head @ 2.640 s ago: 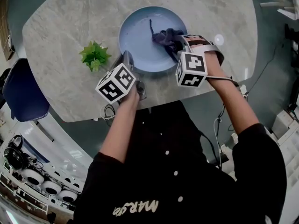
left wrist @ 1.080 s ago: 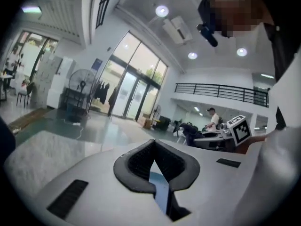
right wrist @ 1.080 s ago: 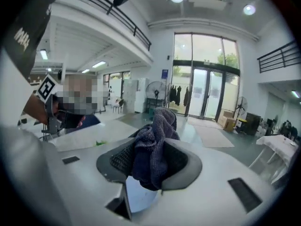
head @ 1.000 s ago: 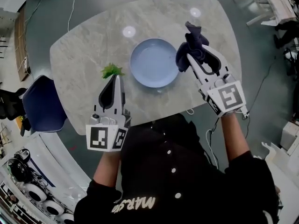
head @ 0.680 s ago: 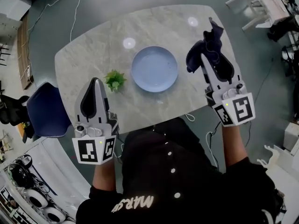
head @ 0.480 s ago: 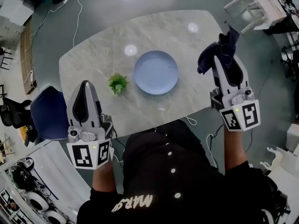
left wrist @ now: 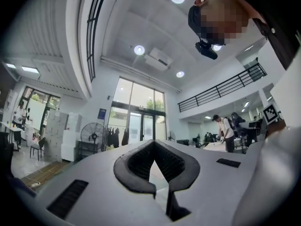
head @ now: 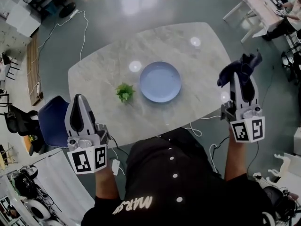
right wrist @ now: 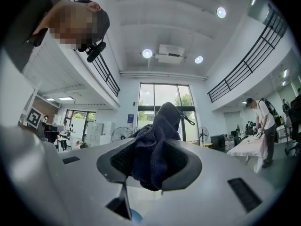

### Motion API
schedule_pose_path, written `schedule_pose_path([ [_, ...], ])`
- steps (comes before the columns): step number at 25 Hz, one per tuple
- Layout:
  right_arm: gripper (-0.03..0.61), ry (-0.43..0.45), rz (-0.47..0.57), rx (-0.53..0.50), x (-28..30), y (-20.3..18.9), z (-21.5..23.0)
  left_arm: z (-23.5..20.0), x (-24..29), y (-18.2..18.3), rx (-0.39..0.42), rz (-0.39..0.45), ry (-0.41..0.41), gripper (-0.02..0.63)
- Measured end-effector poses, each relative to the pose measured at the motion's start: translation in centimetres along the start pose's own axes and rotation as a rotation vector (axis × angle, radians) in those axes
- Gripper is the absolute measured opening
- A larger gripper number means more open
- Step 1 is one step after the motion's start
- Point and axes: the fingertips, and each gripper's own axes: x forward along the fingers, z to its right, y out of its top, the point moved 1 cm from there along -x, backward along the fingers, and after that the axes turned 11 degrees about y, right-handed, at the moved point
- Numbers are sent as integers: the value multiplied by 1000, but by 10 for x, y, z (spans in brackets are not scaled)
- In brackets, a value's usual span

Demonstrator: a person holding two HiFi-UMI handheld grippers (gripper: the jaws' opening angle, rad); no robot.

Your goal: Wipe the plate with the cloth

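Note:
The pale blue plate (head: 160, 82) lies bare on the marble table (head: 108, 65), far below both hands. My right gripper (head: 244, 74) is raised high at the right of the head view and is shut on the dark blue cloth (head: 237, 67). In the right gripper view the cloth (right wrist: 155, 145) bunches out from between the jaws of that gripper (right wrist: 153, 173), which points across the room. My left gripper (head: 78, 108) is lifted at the left, off the table's near corner. It is shut with nothing between its jaws, as the left gripper view (left wrist: 160, 185) shows.
A small green plant (head: 124, 92) stands on the table just left of the plate. A blue chair (head: 51, 121) sits at the table's left end. Cables trail on the floor. A white table (head: 256, 6) stands at the upper right.
Both grippers have risen and spread apart, away from the table. The right one carried the cloth off the plate and up to the right. The table looks smaller as the head view pulls back.

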Motion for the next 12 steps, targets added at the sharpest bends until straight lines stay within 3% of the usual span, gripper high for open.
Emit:
schedule_pose_path([
  [12,141,-58,-2,-2,-48,-8,7,-22,-29,-12,-32,-14,56,16],
])
